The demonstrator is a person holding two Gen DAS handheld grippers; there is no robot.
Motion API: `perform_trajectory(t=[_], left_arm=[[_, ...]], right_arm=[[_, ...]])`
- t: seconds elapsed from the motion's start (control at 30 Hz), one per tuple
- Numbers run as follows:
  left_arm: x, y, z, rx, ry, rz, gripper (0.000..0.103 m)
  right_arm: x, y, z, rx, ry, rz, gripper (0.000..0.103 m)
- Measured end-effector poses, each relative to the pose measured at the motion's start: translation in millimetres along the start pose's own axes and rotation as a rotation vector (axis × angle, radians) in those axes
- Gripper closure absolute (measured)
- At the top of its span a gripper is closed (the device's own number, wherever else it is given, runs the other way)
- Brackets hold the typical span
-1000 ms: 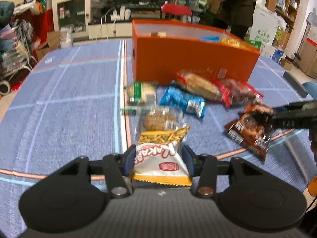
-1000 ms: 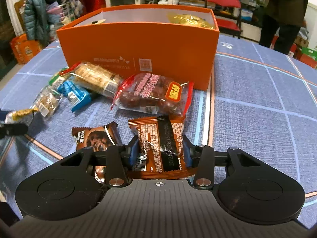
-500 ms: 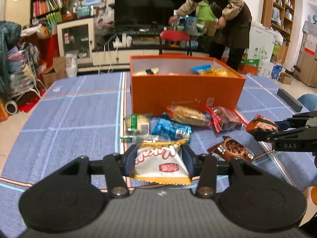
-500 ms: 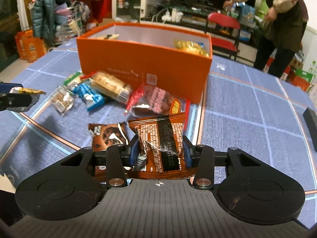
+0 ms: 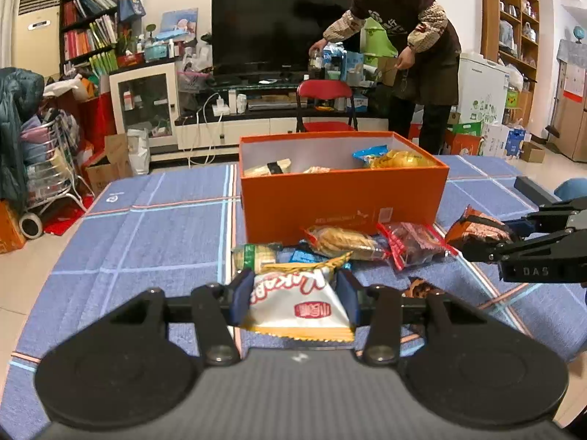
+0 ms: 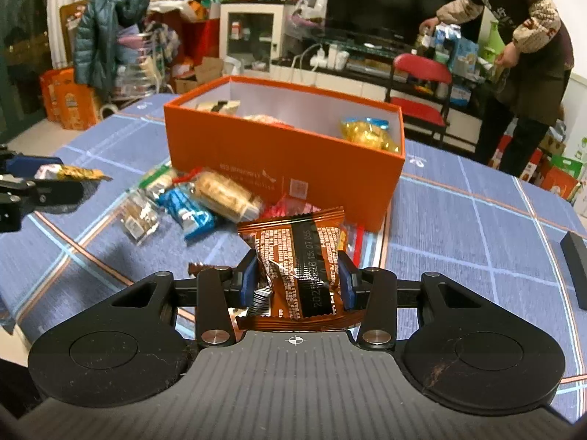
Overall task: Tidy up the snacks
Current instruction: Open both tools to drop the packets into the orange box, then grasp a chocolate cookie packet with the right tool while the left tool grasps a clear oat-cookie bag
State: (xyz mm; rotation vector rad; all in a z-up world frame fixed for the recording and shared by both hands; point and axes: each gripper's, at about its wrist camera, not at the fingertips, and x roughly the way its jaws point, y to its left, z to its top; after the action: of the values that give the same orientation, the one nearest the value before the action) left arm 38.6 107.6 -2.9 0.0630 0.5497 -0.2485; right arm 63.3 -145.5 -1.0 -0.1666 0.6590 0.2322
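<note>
The left tongs [image 5: 293, 295] pinch a white-and-yellow snack packet [image 5: 299, 304] above the blue checked worktop [image 5: 146, 234], while the right tongs [image 6: 296, 279] clamp a crinkled brown wrapper [image 6: 299, 267], both held short of the orange box [image 6: 286, 154]. More packets lie loose against the box's near wall, among them a blue bar [image 6: 187, 211], a biscuit pack [image 6: 225, 194] and a red bag [image 5: 412, 244]; a yellow bag [image 6: 368, 134] already sits inside. Behind the worktop, a person [image 5: 403, 47] bends over a cluttered television stand.

Black grippers [image 5: 293, 293], blue fingers [image 5: 242, 295], silver screws.
</note>
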Motion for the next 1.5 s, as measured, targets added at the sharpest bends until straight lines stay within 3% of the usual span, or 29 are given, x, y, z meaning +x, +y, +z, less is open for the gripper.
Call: perform_trajectory(t=[0.2, 0.37, 0.53, 0.6, 0.63, 0.67, 0.7, 0.77, 0.87, 1.0, 1.1, 1.23, 1.5], left_arm=[[11.4, 0.4, 44.1, -0.023, -0.054, -0.017, 0.056], [59.6, 2.3, 106.7, -0.027, -0.121, -0.010, 0.056], [144.3, 10.5, 157.1, -0.034, -0.066, 0.035, 0.055], [157.3, 12.2, 160.8, -0.035, -0.035, 0.061, 0.054], [151.2, 15.0, 160.6, -0.045, -0.048, 0.061, 0.048], [137.6, 17.6, 158.1, -0.055, -0.081, 0.052, 0.042], [123.7, 19.2, 153.7, -0.056, -0.113, 0.045, 0.034], [95.4, 22.0, 138.5, -0.041, -0.146, 0.048, 0.034], [58.4, 32.1, 99.9, -0.065, -0.130, 0.088, 0.033], [29.8, 46.0, 50.4, -0.165, -0.071, 0.129, 0.027], [26.2, 48.0, 24.1, -0.185, -0.042, 0.145, 0.019], [36.5, 38.5, 5.2, -0.082, -0.009, 0.103, 0.019], [61.4, 28.6, -20.2, 0.016, 0.072, 0.042, 0.018]], right_arm=[[-4.4, -21.4, 36.5, 0.057, -0.071, 0.013, 0.075], [22.0, -49.0, 98.5, 0.124, -0.130, 0.037, 0.076], [82.9, -63.8, 157.8, 0.164, -0.098, 0.044, 0.074], [104.4, -67.9, 168.3, 0.182, -0.054, 0.036, 0.067], [103.5, -70.9, 169.2, 0.203, -0.059, 0.038, 0.067], [95.0, -73.2, 166.8, 0.213, -0.085, 0.047, 0.063], [80.7, -74.4, 161.0, 0.212, -0.124, 0.053, 0.053], [51.8, -75.5, 143.2, 0.195, -0.182, 0.048, 0.041], [14.6, -69.0, 93.6, 0.162, -0.220, 0.083, 0.039], [-7.7, -47.8, 18.6, 0.115, -0.142, 0.082, 0.037], [-2.5, -34.2, -11.8, 0.122, -0.077, 0.119, 0.025], [17.0, -10.5, -24.7, 0.007, -0.051, 0.163, 0.025], [55.5, 9.7, -30.4, -0.064, 0.003, 0.208, 0.021]])
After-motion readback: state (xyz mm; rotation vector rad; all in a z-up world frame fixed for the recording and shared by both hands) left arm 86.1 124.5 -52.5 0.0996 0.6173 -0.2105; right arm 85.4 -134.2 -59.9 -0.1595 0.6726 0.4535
